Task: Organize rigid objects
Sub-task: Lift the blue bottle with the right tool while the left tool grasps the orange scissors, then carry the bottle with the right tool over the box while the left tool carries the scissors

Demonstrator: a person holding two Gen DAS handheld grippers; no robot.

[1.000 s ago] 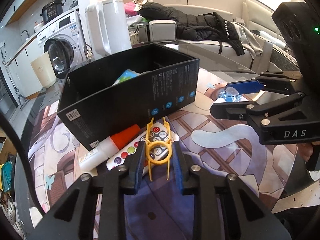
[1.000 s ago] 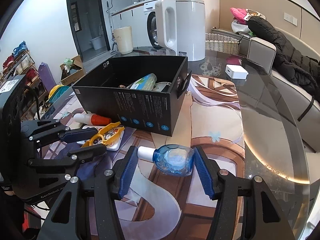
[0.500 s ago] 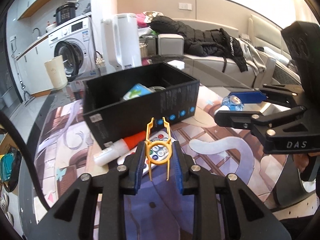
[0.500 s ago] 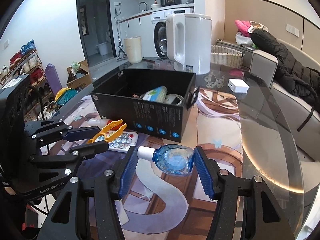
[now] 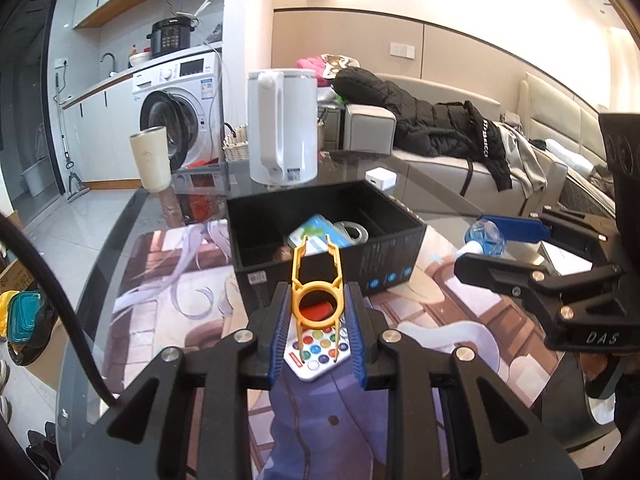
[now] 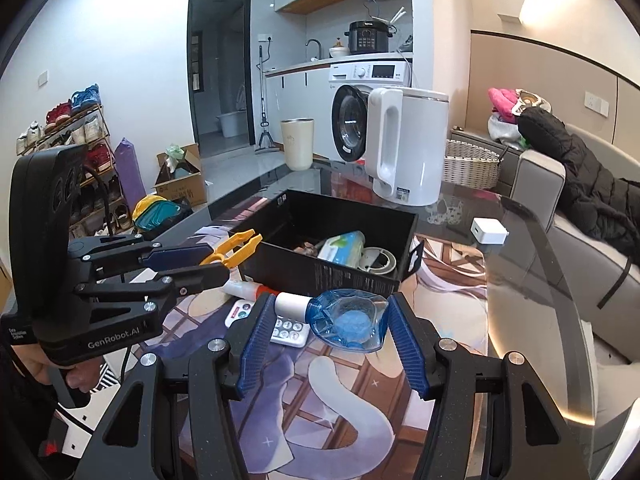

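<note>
Two handheld grippers hover side by side above a glass surface covered by a printed mat. The left gripper has its fingers clenched on a yellow plastic clip, held upright by its ring with the prongs pointing toward a black box. The right gripper has its fingers clamped around a clear blue bottle with a white cap, lying sideways between the pads, cap to the left.

The open black box sits near the middle of the surface, just beyond both grippers. Inside it lie a green-and-white packet, a round white-and-grey item and something small and dark that is hard to make out; so part of the sorting looks done.

Outside the box, close against its near wall, a white tube with a red cap and a white remote with coloured buttons lie on the mat. A small white cube rests well apart on bare glass, behind the box near a white kettle.

Both held items appear ready to go into the box; the tube and remote seem left to collect afterwards
</note>
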